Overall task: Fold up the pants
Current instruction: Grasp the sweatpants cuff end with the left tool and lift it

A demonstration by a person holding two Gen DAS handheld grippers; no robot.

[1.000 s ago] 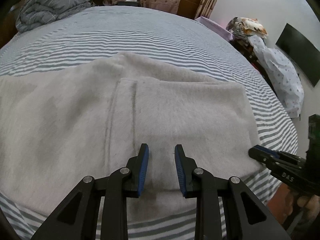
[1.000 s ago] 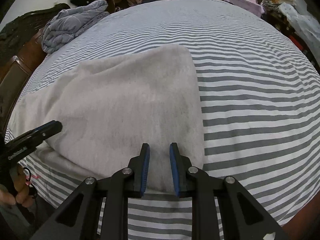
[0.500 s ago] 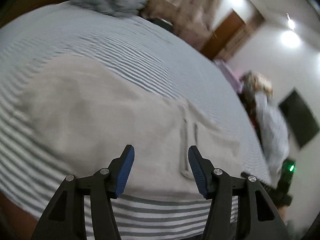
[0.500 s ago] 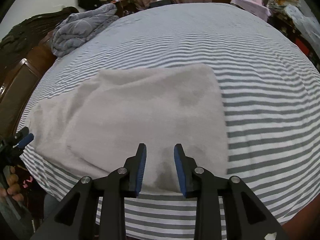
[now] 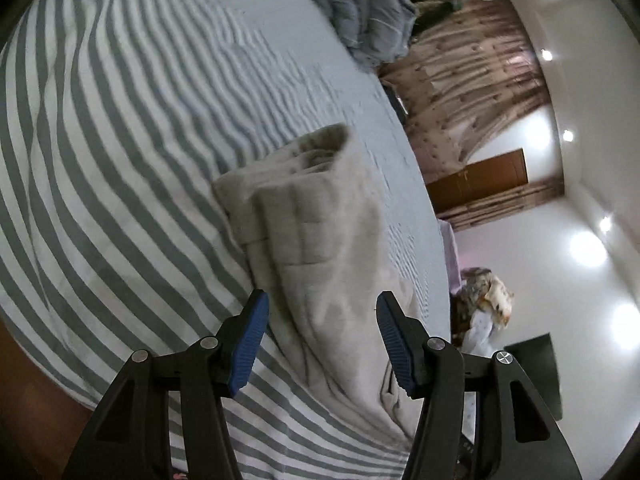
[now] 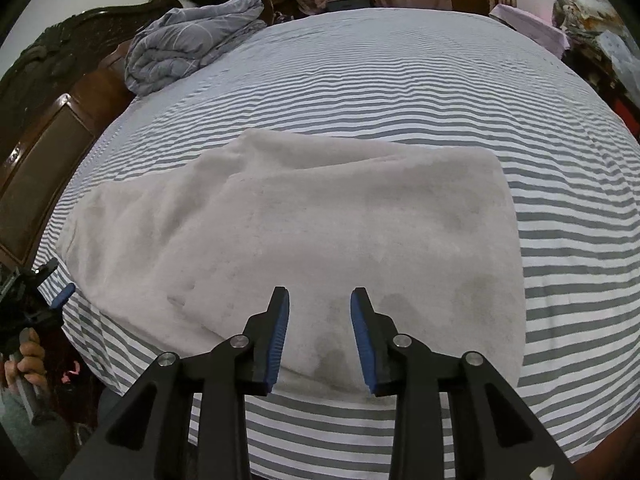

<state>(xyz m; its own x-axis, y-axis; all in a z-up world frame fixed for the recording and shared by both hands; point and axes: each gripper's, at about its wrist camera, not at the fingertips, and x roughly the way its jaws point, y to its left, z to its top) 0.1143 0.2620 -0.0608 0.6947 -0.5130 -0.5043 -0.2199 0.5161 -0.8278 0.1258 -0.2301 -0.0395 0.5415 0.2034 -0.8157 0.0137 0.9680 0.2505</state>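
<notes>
Pants of pale grey fleece lie flat on the striped grey-and-white bed sheet, filling the middle of the right wrist view. From what I see they are already doubled: one layer sits on top of another, its edge running diagonally from upper centre toward the lower left of that frame, and the right side ends in a clean straight fold. In the left wrist view the same garment runs up the centre of the frame to a stitched waistband end. I judge the work partly done, with at least one more fold across the length left to make the bundle compact.

My right claw hovers over the near edge of the cloth, narrowly parted and empty. My left claw stands moderately wide, pads clear of the fabric, with nothing held.

Outward from there, a crumpled grey quilt sits at the upper left of the right view, next to a dark carved wooden headboard. A patterned curtain and a brown door fill the right of the left view. Nothing lies on the pants, and the sheet around them looks free, so I see no obstacle to the next fold.
</notes>
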